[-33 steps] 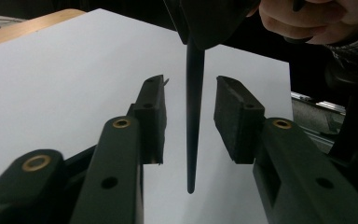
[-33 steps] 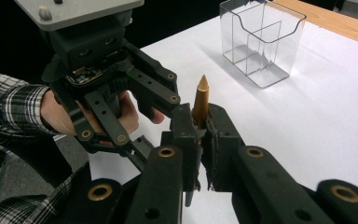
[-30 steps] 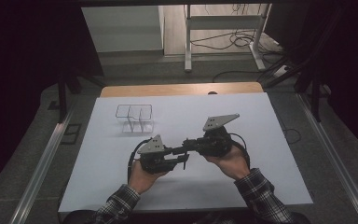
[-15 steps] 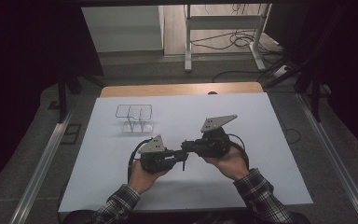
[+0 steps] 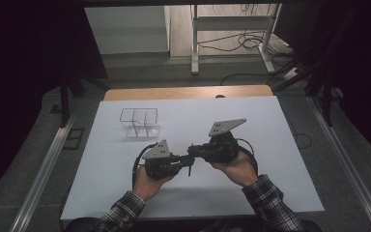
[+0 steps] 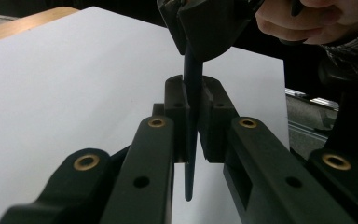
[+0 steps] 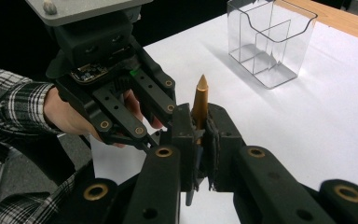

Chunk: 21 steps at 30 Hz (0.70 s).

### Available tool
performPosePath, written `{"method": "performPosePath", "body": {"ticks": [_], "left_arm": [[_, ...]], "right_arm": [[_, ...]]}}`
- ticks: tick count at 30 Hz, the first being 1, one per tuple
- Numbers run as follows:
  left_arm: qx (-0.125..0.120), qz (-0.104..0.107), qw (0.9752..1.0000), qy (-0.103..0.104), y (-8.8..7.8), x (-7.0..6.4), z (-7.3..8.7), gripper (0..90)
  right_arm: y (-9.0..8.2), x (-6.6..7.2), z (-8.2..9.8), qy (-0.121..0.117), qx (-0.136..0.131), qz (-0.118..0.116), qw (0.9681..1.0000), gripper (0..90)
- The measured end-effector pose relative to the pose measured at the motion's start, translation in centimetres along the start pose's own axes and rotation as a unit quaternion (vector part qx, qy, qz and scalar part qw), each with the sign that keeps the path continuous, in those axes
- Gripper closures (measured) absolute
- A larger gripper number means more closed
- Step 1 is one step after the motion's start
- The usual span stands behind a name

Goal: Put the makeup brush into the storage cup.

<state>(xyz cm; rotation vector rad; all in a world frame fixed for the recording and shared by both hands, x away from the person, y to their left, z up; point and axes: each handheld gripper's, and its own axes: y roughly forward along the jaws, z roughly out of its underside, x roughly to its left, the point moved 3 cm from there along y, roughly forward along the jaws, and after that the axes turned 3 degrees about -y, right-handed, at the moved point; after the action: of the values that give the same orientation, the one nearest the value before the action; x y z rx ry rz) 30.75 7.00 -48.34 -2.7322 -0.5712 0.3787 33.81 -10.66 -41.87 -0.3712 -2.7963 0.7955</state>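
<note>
A dark pen with a tan pointed tip [image 7: 200,100] is held upright between both grippers over the white table [image 5: 270,135]. My left gripper [image 6: 193,112] is shut on the pen's shaft [image 6: 193,84]; its jaws have just been closing onto it. My right gripper [image 7: 199,126] is shut on the same pen just below the tip. In the high view the left gripper [image 5: 188,159] and the right gripper [image 5: 193,150] meet tip to tip at the table's middle front, with the pen [image 5: 189,169] hanging below them. The right gripper [image 6: 205,23] fills the top of the left gripper view.
A clear plastic holder with compartments [image 5: 139,121] stands empty at the back left of the table, also in the right gripper view as the holder [image 7: 270,42]. Beyond the white sheet a wooden strip [image 5: 188,93] marks the far edge. Plaid sleeves come in from the bottom.
</note>
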Motion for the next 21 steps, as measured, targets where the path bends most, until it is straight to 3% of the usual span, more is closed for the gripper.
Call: {"method": "performPosePath", "body": {"ticks": [21], "left_arm": [[-0.01,-0.017,0.9998,-0.001,-0.6,0.31,-0.17,84.0]], "right_arm": [[-0.63,0.11,-0.29,-0.005,-0.012,0.024,0.9996,61.2]]}}
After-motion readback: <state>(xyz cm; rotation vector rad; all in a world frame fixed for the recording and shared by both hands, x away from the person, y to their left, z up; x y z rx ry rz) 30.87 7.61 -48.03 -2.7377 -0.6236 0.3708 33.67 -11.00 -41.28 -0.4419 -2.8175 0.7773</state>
